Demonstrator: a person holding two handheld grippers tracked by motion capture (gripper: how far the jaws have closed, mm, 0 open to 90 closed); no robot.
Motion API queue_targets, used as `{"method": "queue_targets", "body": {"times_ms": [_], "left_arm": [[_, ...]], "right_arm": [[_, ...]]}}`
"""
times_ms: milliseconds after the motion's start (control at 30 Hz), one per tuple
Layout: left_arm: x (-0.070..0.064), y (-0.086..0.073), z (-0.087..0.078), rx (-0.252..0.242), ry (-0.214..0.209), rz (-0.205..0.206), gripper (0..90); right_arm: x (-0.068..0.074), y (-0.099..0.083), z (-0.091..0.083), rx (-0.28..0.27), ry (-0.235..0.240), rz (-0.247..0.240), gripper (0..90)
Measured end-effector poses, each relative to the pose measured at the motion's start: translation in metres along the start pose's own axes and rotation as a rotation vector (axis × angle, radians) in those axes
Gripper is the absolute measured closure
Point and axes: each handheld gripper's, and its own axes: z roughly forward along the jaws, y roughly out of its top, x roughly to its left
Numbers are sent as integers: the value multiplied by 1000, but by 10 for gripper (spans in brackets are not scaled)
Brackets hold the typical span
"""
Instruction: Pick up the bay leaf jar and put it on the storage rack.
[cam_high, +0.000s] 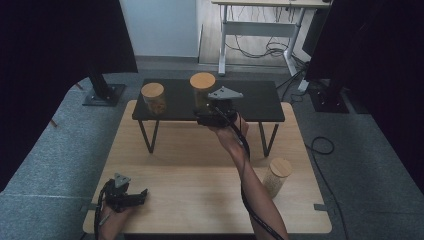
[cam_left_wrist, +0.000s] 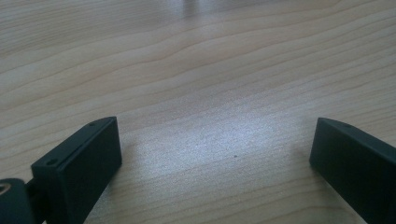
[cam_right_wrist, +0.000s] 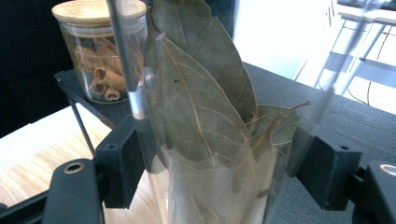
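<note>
On the black shelf (cam_high: 260, 102), the right gripper (cam_right_wrist: 219, 163) clamps the bay-leaf jar (cam_right_wrist: 210, 135); left gripper (cam_left_wrist: 215, 154) gapes wide

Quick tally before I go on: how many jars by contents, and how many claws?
Leaf jar: 1
Cinnamon jar: 1
Pale-filled jar: 1
Claws, left and right: 2
Total: 5
</note>
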Motion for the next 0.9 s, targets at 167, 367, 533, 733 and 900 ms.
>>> {"method": "queue_targets", "body": {"times_ms": [167, 367, 533, 733, 900], "left_arm": [[0, 0, 0, -6, -1, -6, 18], [-1, 0, 0, -7, -2, -7, 18], [-1, 0, 0, -7, -2, -7, 18], [-1, 0, 0, -7, -4, -6, 18], [-1, 0, 0, -7, -4, -6, 18]], "right_arm": [[-3, 0, 3, -7, -11, 3, 254], [-5, 2, 9, -11, -22, 0, 253], [-6, 2, 12, -23, -33, -6, 253], [-8, 3, 18, -27, -47, -11, 253], [-10, 3, 21, -27, -53, 1, 253]]}}
